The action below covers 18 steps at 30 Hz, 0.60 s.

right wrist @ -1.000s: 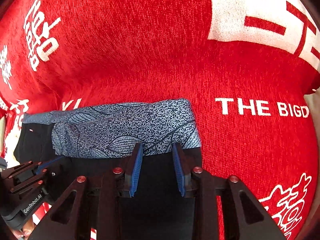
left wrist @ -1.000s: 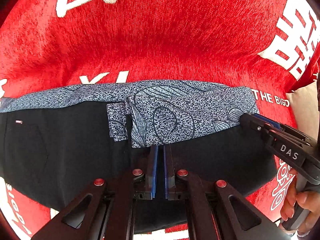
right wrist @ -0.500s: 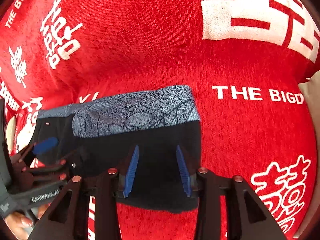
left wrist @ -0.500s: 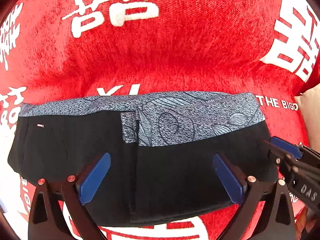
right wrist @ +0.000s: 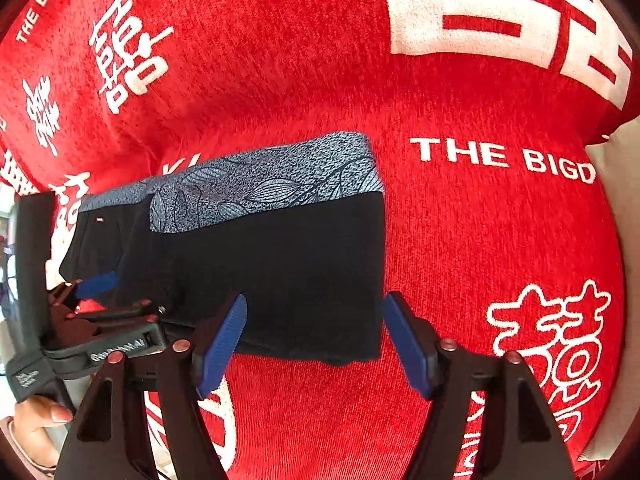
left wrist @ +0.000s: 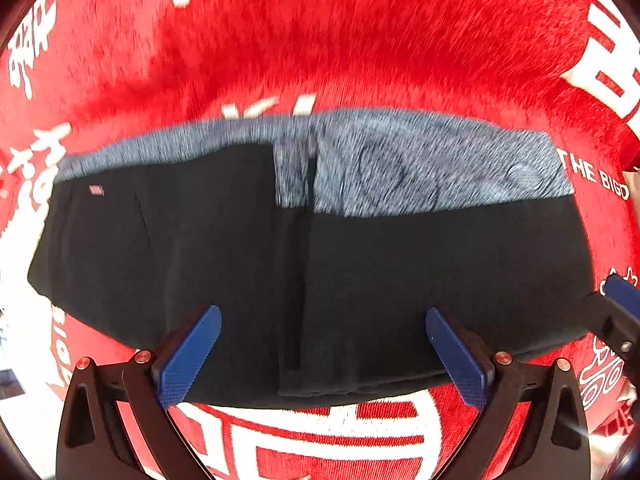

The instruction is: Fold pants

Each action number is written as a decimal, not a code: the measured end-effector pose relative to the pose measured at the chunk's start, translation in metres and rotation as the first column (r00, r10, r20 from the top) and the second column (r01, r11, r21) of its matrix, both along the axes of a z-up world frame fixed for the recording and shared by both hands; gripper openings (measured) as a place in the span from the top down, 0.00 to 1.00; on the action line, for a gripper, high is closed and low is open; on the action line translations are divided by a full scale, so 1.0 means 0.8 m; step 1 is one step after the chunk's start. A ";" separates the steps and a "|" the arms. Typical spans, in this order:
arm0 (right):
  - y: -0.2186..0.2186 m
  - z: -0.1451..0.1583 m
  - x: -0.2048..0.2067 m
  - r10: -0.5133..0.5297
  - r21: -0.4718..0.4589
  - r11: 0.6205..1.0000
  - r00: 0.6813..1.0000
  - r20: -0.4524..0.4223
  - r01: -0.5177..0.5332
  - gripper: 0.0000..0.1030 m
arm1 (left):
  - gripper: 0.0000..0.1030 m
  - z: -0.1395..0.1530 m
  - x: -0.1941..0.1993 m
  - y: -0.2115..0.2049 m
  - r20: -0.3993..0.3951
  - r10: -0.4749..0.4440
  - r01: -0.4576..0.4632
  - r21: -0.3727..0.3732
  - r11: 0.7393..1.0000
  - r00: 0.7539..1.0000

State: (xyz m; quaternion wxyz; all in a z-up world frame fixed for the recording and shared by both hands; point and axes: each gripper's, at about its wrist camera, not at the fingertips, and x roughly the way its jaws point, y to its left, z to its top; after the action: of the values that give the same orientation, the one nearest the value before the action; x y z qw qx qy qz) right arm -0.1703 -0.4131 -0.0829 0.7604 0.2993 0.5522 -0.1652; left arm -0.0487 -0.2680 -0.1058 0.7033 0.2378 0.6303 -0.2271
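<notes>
Left gripper [left wrist: 322, 350]: jaws spread wide, holding nothing, blue pads over near edge of pants [left wrist: 360, 272]. Right gripper [right wrist: 316, 340]: jaws wide apart, empty, at 6 o'clock of pants' right end. Pants lie folded flat on red blanket [right wrist: 480, 240], patterned grey band at 12 o'clock.

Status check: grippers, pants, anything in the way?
Left gripper open, empty. Right gripper open, empty. Black pants lie folded on the red blanket, patterned band along the far edge. Nothing in the way.
</notes>
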 end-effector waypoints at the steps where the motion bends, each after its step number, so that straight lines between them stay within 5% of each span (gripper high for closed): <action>1: 0.002 0.000 0.000 0.006 -0.001 1.000 1.000 -0.001 -0.006 0.23 | 0.00 -0.006 0.000 0.006 -0.019 0.016 -0.016 -0.019 1.000 1.000; 7: 0.017 0.001 0.009 0.043 -0.048 0.998 0.999 -0.026 -0.044 0.23 | 0.00 -0.025 0.008 0.032 -0.106 0.074 -0.087 -0.125 0.988 0.992; 12: 0.033 0.003 0.007 -0.012 -0.071 0.997 0.998 -0.062 0.008 0.23 | 0.00 -0.006 0.010 0.052 -0.085 0.050 -0.062 -0.148 0.987 0.995; 18: 0.071 0.013 0.025 -0.031 -0.089 0.996 0.996 -0.079 0.024 0.23 | 0.00 0.031 0.033 0.140 -0.057 0.115 -0.124 -0.168 0.978 0.992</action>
State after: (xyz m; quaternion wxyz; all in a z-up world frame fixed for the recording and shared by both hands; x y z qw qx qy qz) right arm -0.1504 -0.3561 -0.0725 0.7475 0.2663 0.5704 -0.2119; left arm -0.0220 -0.1560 -0.0809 0.7184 0.1327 0.6380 -0.2434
